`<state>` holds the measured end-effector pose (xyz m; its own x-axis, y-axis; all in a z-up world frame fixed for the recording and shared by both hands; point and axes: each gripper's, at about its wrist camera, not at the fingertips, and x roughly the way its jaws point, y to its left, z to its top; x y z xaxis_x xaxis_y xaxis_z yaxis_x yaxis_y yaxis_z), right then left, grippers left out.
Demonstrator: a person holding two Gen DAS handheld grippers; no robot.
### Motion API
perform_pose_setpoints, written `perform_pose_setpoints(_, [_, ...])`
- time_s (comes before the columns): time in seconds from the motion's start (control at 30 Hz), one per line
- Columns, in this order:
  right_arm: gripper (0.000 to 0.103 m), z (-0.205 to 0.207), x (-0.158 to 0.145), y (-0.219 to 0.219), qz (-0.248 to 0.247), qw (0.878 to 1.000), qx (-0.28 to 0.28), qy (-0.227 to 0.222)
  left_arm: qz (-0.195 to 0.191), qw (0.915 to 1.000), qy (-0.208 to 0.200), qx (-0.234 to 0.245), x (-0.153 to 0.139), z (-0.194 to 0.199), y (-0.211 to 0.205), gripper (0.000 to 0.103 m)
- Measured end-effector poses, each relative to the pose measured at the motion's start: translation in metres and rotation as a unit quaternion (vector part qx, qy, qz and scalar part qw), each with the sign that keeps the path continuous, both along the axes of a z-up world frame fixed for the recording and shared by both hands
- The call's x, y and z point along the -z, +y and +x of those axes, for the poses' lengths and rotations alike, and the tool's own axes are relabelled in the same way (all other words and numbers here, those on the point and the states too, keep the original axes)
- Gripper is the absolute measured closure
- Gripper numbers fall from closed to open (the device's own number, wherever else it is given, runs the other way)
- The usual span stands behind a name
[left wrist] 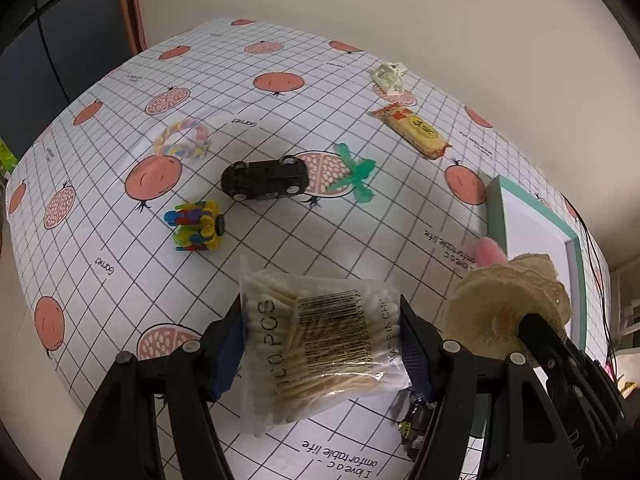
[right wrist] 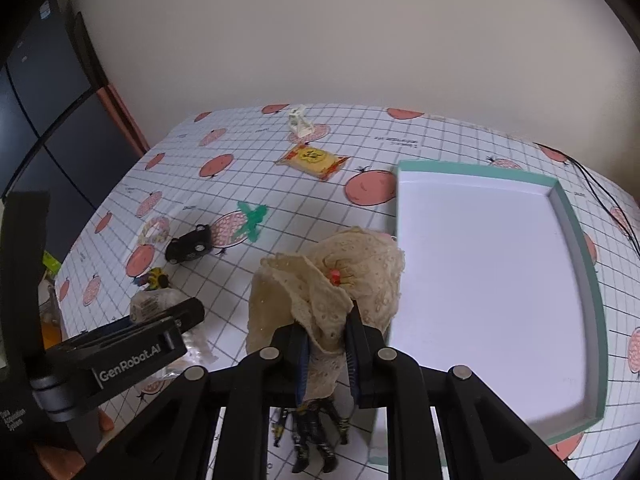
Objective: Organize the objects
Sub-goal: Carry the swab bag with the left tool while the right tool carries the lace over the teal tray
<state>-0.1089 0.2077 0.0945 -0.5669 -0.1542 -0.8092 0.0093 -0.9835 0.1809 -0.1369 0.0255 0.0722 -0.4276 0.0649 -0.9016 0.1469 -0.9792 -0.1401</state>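
My left gripper (left wrist: 320, 320) is shut on a clear bag of cotton swabs (left wrist: 320, 360), held above the tablecloth. My right gripper (right wrist: 326, 320) is shut on a cream lace cloth piece (right wrist: 332, 276) that bunches up above its fingers, just left of the white tray with a teal rim (right wrist: 476, 168). The tray holds nothing. In the left wrist view the lace piece (left wrist: 508, 304) and the right gripper (left wrist: 532, 324) sit at the right, beside the tray (left wrist: 494, 208). The right wrist view shows the left gripper (right wrist: 176, 312) with the bag (right wrist: 150, 304) at the left.
On the tablecloth lie a black toy car (left wrist: 264, 179), a green plastic figure (left wrist: 356, 176), a yellow snack bar (left wrist: 414, 130), a white clip (left wrist: 388, 76), a pastel rope ring (left wrist: 182, 140) and a multicoloured block toy (left wrist: 196, 226). A dark action figure (right wrist: 312, 432) lies under my right gripper.
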Motion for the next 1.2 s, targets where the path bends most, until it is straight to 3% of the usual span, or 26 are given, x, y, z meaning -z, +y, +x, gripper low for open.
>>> perform_pose_setpoints(0.83, [0.086,0.027,0.006,0.126,-0.001,0.992,0.128,-0.008,-0.006,0.9927,0.055,0.107,-0.016,0.008,0.088,0.033])
perform_pose_setpoints(1.2, [0.086,0.023,-0.006,0.163,0.011,0.987,0.157,0.028,0.003,0.9804,0.101,0.17,-0.037,-0.011,0.143,0.033])
